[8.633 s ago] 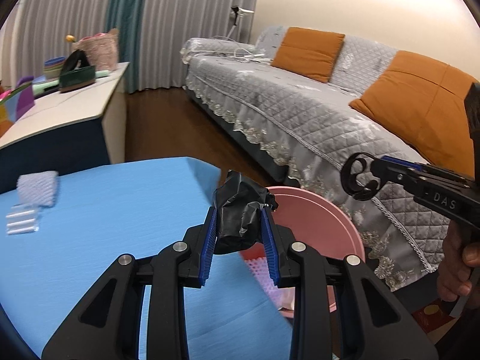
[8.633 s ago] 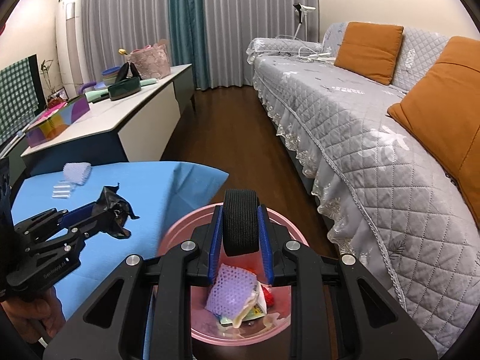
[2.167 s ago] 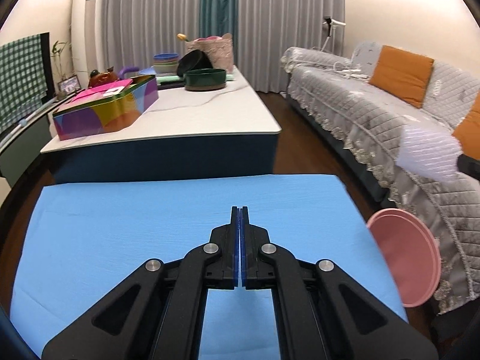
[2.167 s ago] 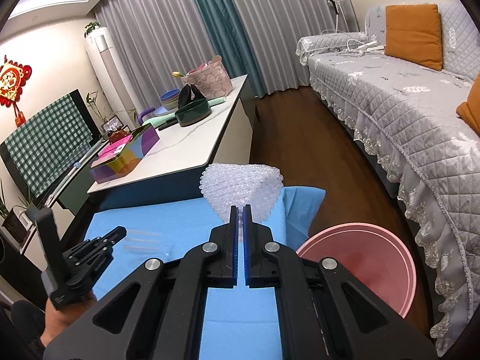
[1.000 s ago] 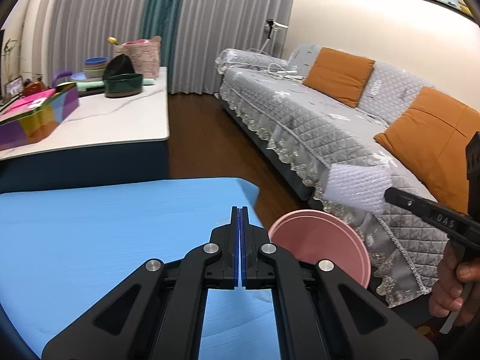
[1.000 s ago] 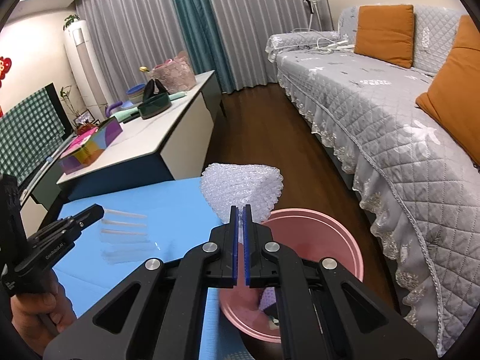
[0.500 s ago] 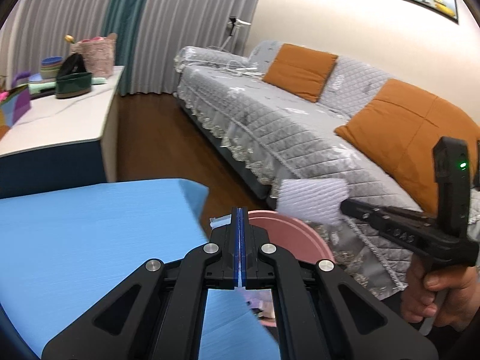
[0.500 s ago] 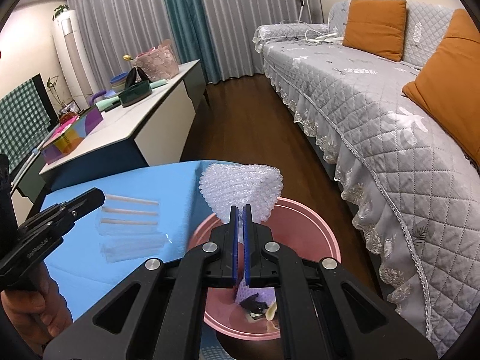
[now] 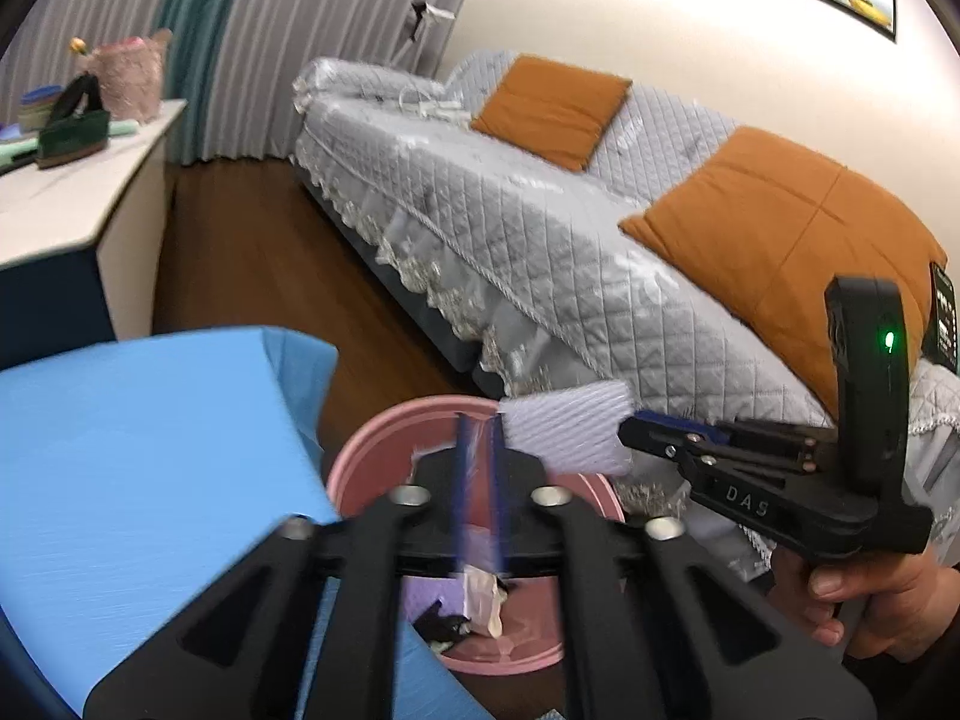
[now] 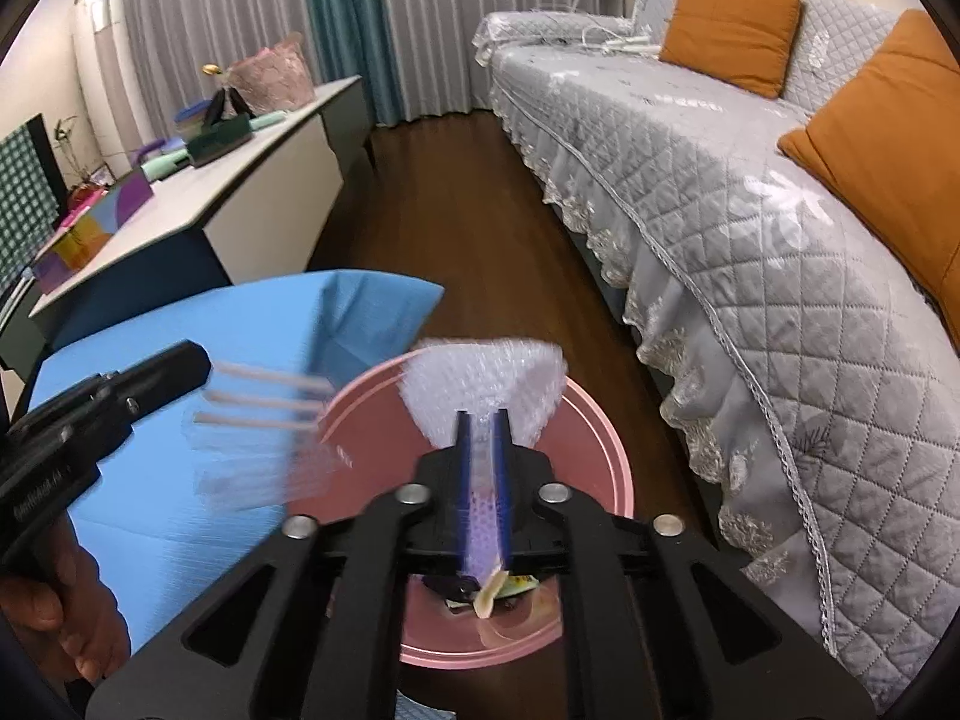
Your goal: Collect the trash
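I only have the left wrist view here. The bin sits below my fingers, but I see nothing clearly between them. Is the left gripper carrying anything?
Observer: Yes. The right wrist view shows a clear packet of pale sticks at the tip of the left gripper. It is blurred and reaches over the rim of the bin. The jaws are opening.
Operator: And the wrap on the right gripper, is it lined up with the bin?
Observer: From that view, the wrap lies between the parted fingers of the right gripper, directly above the bin's opening. Those jaws are opening too.
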